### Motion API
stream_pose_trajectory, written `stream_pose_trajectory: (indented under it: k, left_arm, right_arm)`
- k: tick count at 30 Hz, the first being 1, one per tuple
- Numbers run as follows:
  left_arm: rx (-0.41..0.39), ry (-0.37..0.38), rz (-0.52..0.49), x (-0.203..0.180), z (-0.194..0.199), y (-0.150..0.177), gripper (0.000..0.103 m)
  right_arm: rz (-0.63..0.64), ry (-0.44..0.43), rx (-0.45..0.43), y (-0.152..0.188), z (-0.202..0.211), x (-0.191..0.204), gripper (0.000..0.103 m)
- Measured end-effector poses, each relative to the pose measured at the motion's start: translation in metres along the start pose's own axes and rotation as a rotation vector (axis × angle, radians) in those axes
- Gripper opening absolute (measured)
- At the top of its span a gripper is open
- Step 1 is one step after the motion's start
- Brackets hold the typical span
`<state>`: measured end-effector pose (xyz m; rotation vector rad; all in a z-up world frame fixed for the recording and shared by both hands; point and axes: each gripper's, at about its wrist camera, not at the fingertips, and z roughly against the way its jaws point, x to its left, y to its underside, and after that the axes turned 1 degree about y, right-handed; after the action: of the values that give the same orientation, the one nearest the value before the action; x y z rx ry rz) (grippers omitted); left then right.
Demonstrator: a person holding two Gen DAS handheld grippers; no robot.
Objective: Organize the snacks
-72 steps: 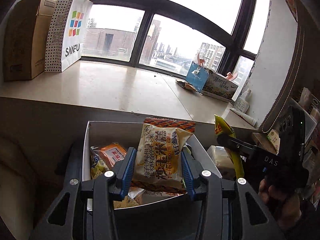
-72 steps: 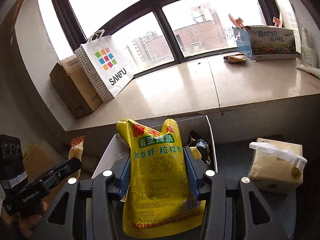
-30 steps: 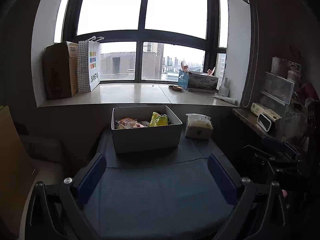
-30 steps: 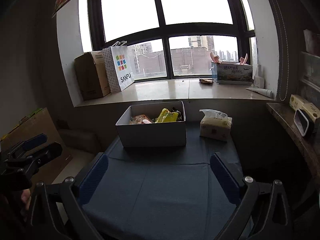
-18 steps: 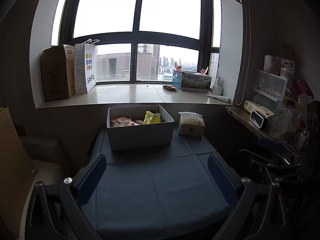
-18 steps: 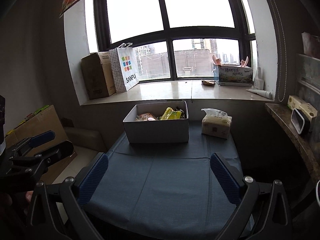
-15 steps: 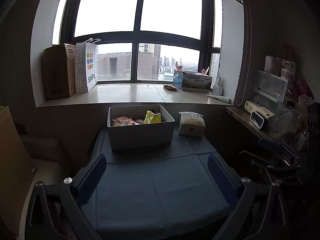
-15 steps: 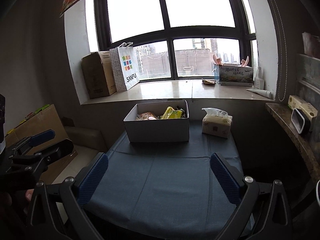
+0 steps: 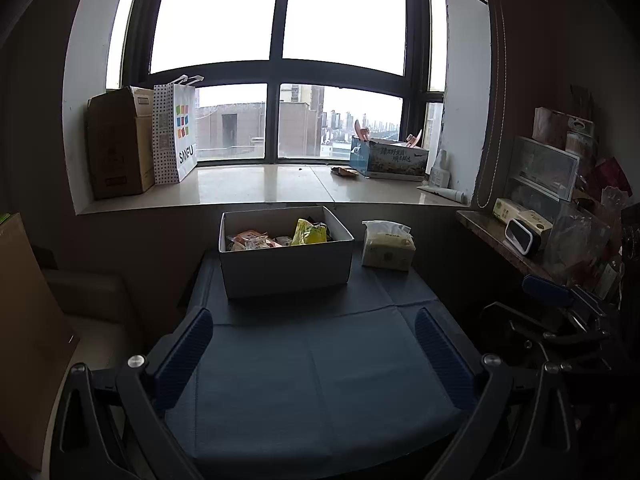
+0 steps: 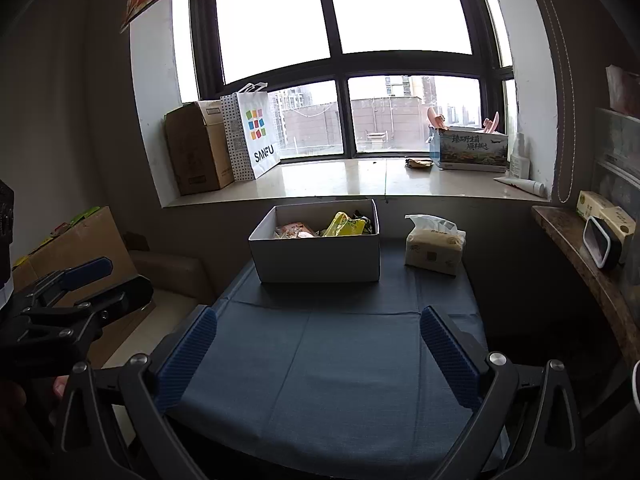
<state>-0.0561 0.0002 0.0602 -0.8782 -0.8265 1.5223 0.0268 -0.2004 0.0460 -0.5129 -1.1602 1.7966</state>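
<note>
A white box (image 9: 286, 268) stands at the far end of the blue-covered table (image 9: 312, 380), under the window sill. It holds several snack packets, among them a yellow bag (image 9: 308, 234) and an orange packet (image 9: 250, 237). The box also shows in the right wrist view (image 10: 318, 258), with the yellow bag (image 10: 346, 226) inside. My left gripper (image 9: 314, 344) is open and empty, held back over the near end of the table. My right gripper (image 10: 318, 340) is open and empty too, also far back from the box.
A tissue pack (image 9: 388, 246) stands right of the box. The sill holds a cardboard box (image 9: 118, 142), a SANFU paper bag (image 9: 174, 132) and a printed carton (image 9: 390, 158). A cluttered side shelf (image 9: 516, 236) is on the right. A brown carton (image 10: 72, 240) stands left.
Both grippers held packets over the box 2.4 s ago; now both are open and empty, pulled far back. Over the last second the views have barely shifted.
</note>
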Motion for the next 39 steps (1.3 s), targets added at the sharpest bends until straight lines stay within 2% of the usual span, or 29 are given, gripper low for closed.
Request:
stream_pose_trajectory:
  k: [7,10,13,15,17,19,21,25,31,39]
  left_arm:
    - [-0.002,-0.014,-0.007,-0.001,-0.001,0.001,0.103]
    - [-0.026,-0.056,-0.012,0.0,-0.005,0.0,0.103]
    - [0.005,-0.146,-0.054,-0.002,-0.017,0.001,0.103]
    - [0.029,-0.133,-0.077,-0.002,-0.024,0.004,0.103]
    - [0.017,-0.146,-0.094,-0.003,-0.025,0.008,0.103]
    - [-0.006,-0.16,-0.161,-0.01,-0.022,0.012,0.103]
    - [-0.009,-0.147,-0.197,-0.014,-0.02,0.013,0.103]
    - [-0.012,-0.078,-0.162,-0.012,-0.016,0.01,0.103]
    - [-0.008,-0.058,-0.161,-0.015,-0.012,0.009,0.103]
    - [0.022,-0.079,-0.16,-0.02,-0.015,0.009,0.103]
  right_arm:
    - [-0.003,0.002,-0.001,0.001,0.002,0.001,0.103]
    - [-0.005,0.01,0.001,0.002,0.001,0.0,0.103]
    - [-0.009,0.015,0.006,0.002,0.001,-0.001,0.103]
    - [-0.007,0.017,0.007,0.003,0.001,-0.001,0.103]
    - [-0.009,0.017,0.01,0.004,0.0,-0.002,0.103]
    - [-0.011,0.018,0.015,0.005,0.0,-0.003,0.103]
    - [-0.012,0.018,0.017,0.005,0.0,-0.003,0.103]
    - [-0.01,0.013,0.018,0.005,-0.002,-0.002,0.103]
    - [-0.009,0.01,0.017,0.006,-0.001,-0.002,0.103]
    - [-0.007,0.008,0.013,0.007,0.0,-0.002,0.103]
